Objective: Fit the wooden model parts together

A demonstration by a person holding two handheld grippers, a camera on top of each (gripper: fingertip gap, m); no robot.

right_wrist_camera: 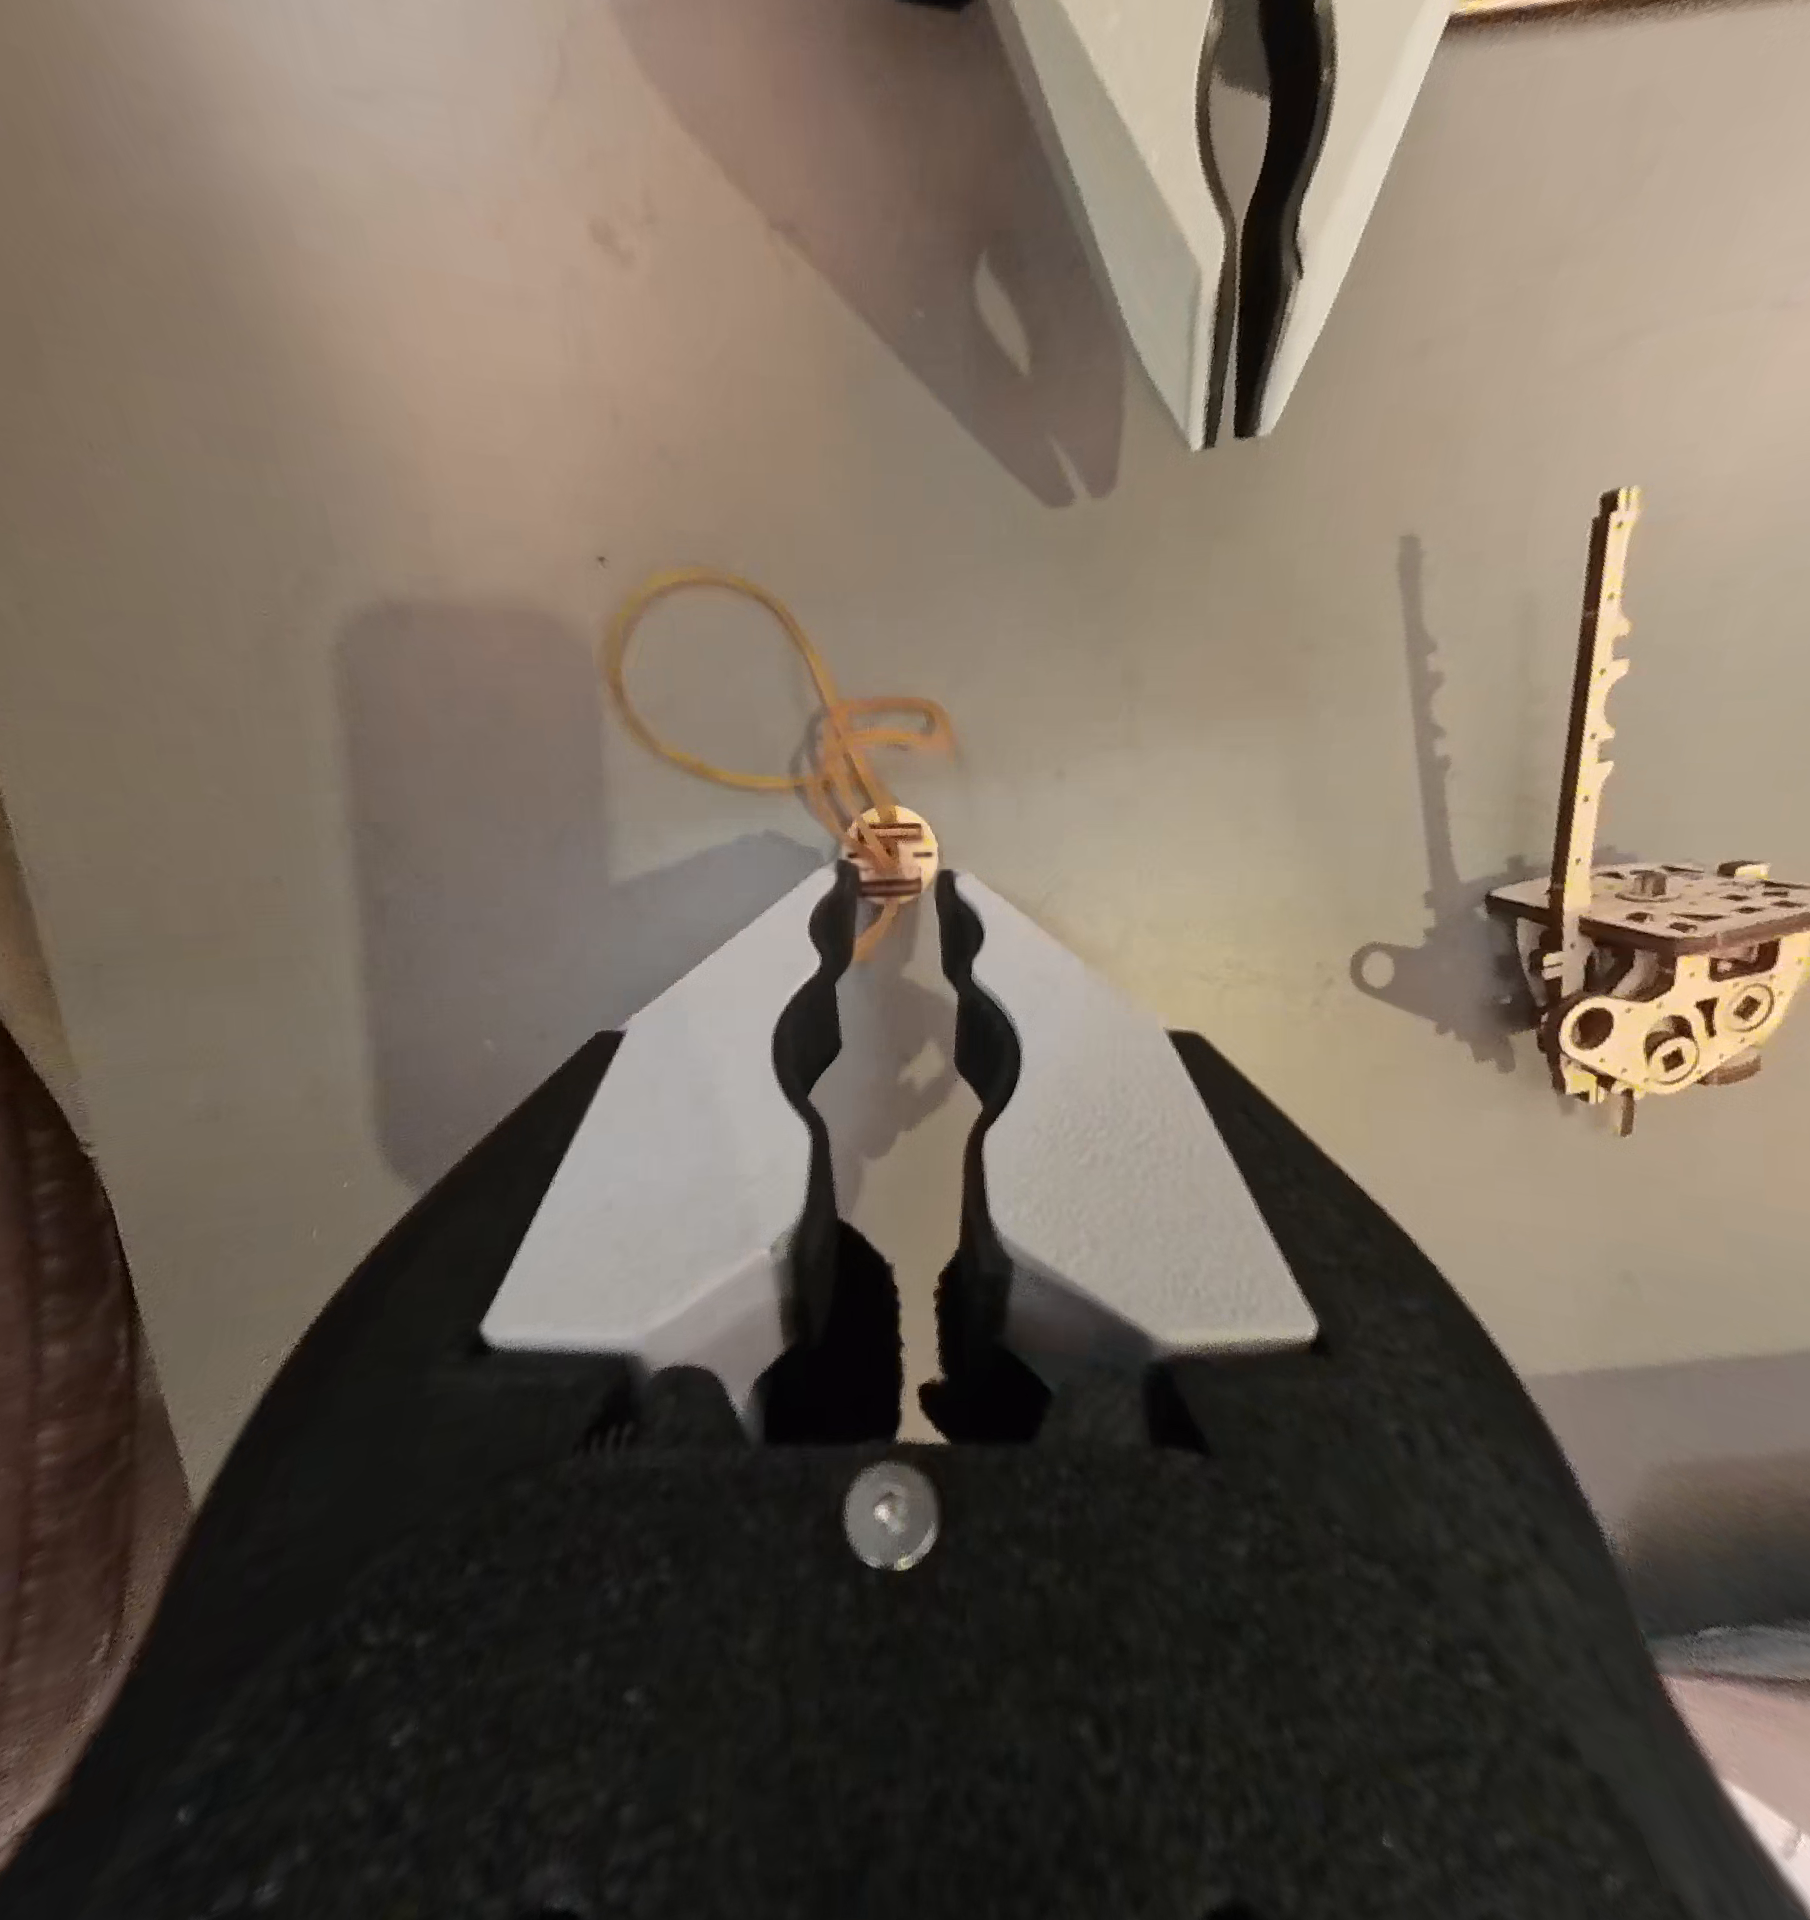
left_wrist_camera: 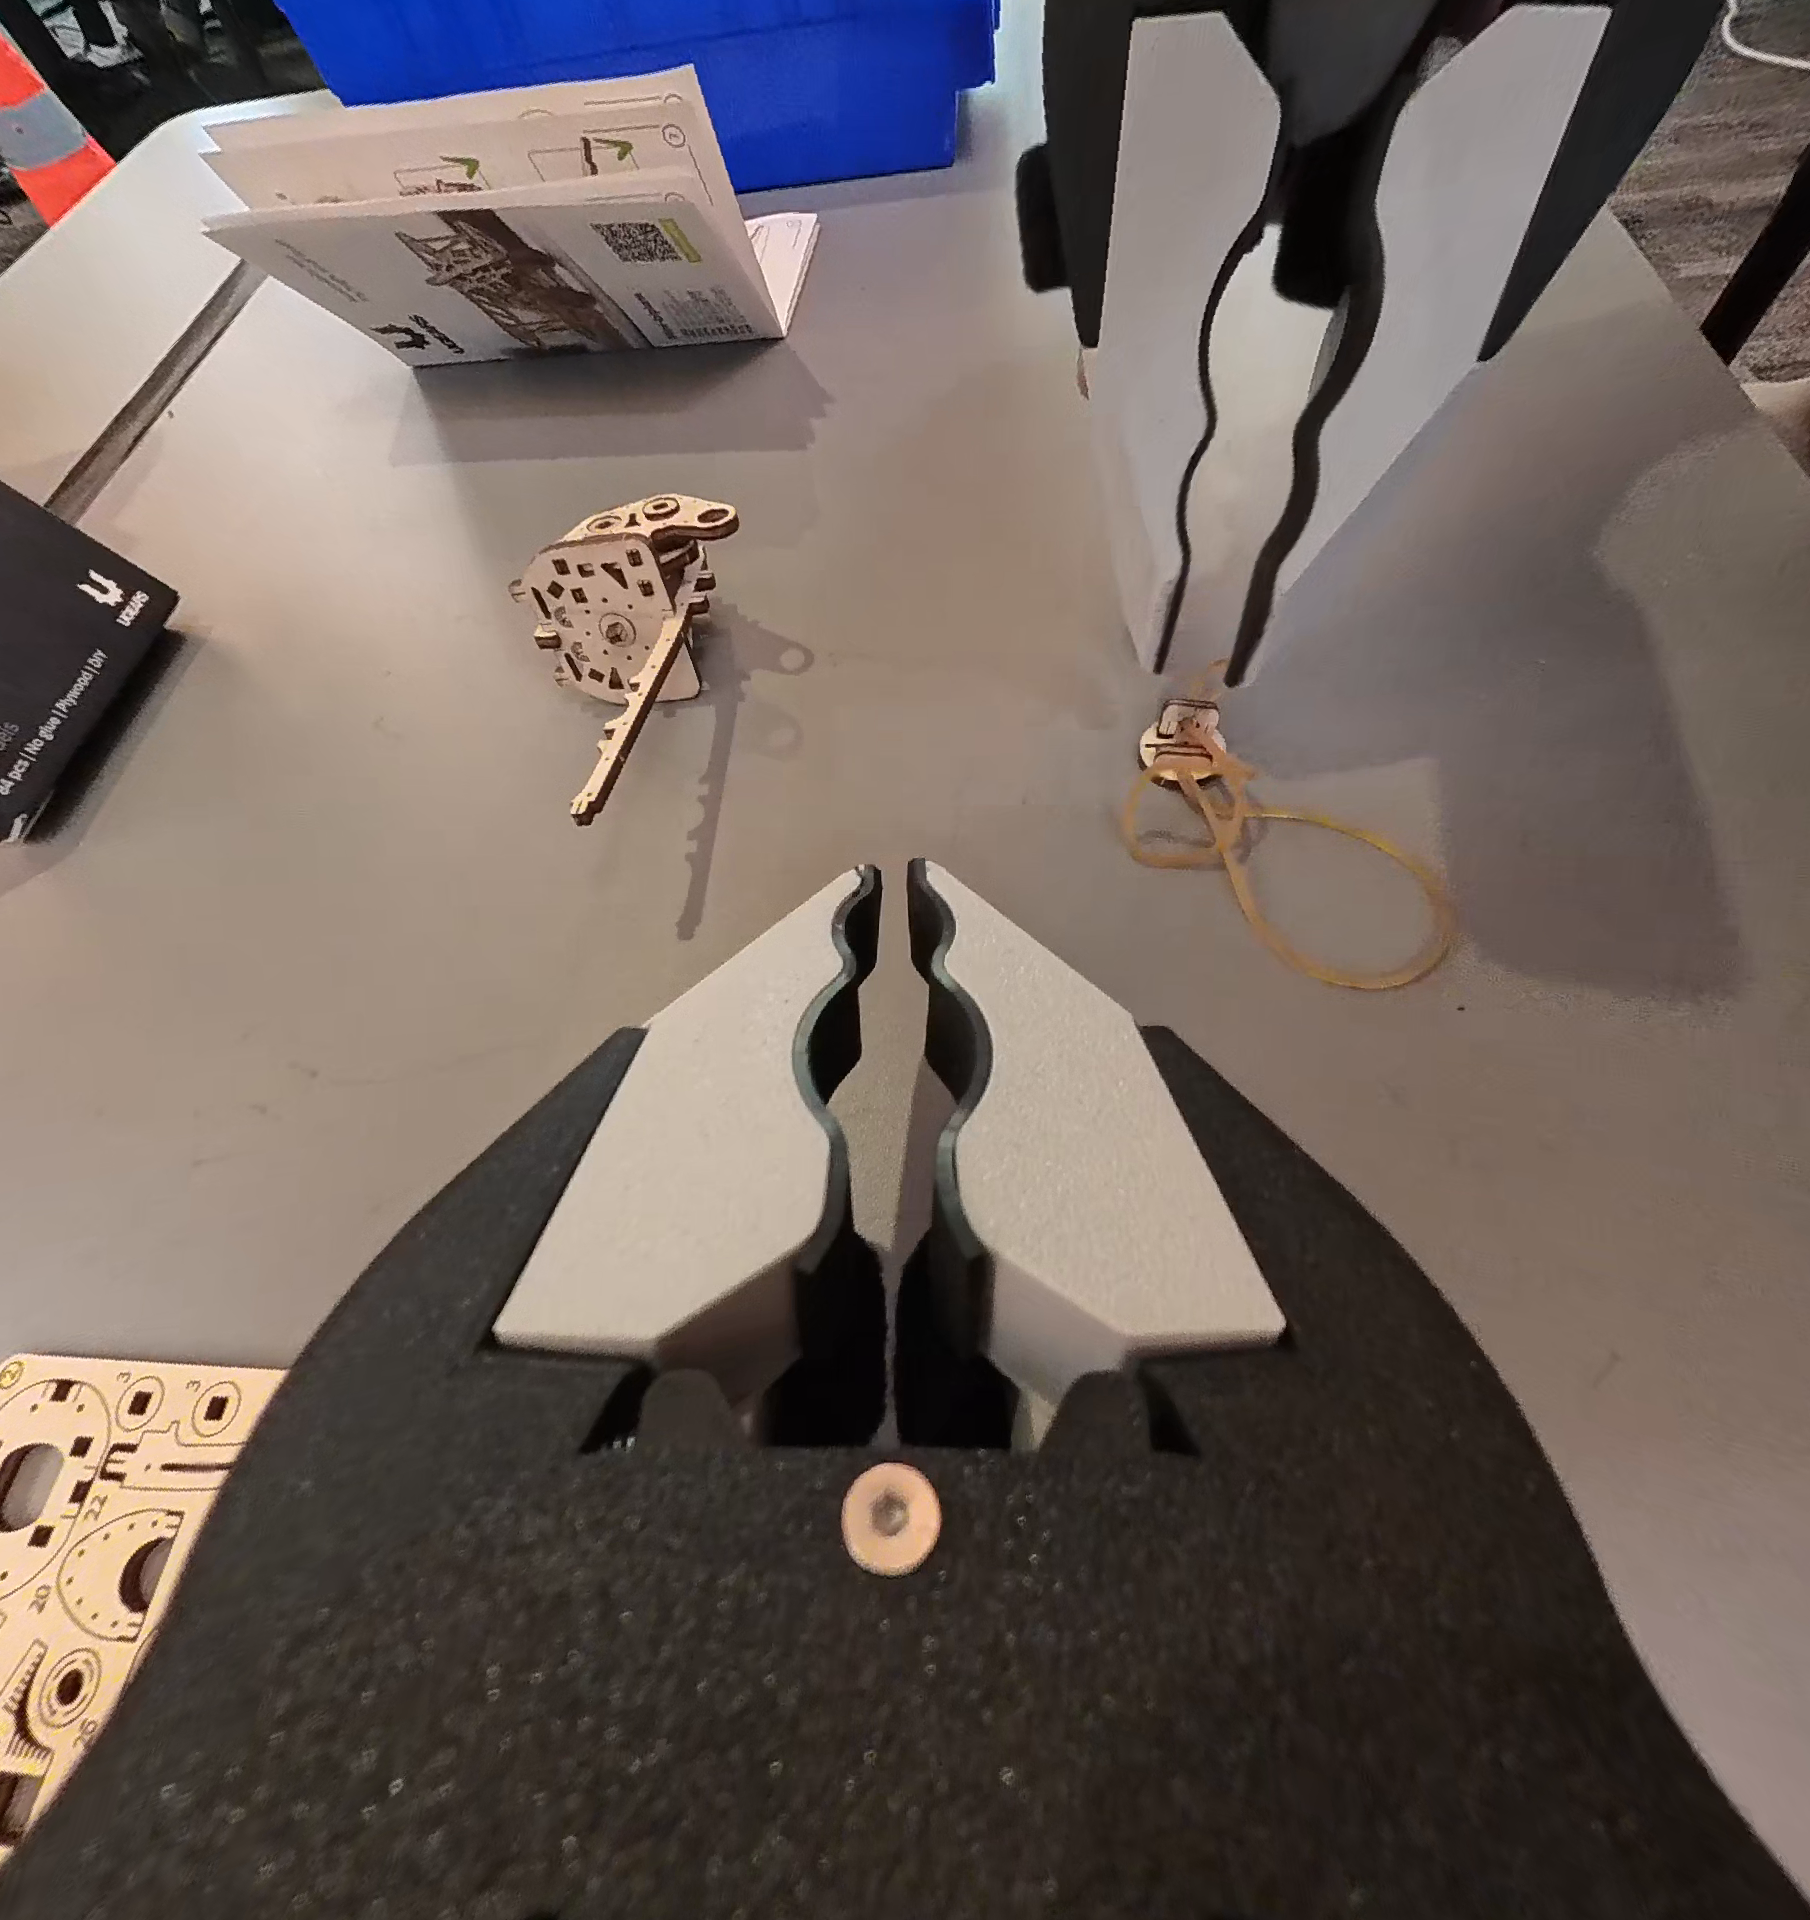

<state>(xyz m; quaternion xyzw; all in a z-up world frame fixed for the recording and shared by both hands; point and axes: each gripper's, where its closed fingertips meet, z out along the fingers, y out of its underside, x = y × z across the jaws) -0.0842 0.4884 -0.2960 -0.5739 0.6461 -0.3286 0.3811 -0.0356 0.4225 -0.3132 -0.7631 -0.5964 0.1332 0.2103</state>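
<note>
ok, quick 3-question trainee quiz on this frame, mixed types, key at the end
1. True or false: the left gripper is holding a wooden part.
2. The small wooden disc on the table is tangled with: A) a rubber band B) a screw C) a booklet
3. Which gripper has its tips down at the disc?

Key:
1. False; it is nearly closed on nothing.
2. A, the rubber band.
3. The right gripper, jaws apart; the half-built model stands untouched.

I am seeing bright overhead light casting hard shadows across the table; wide-angle edges are bending, right view blurring.
</note>
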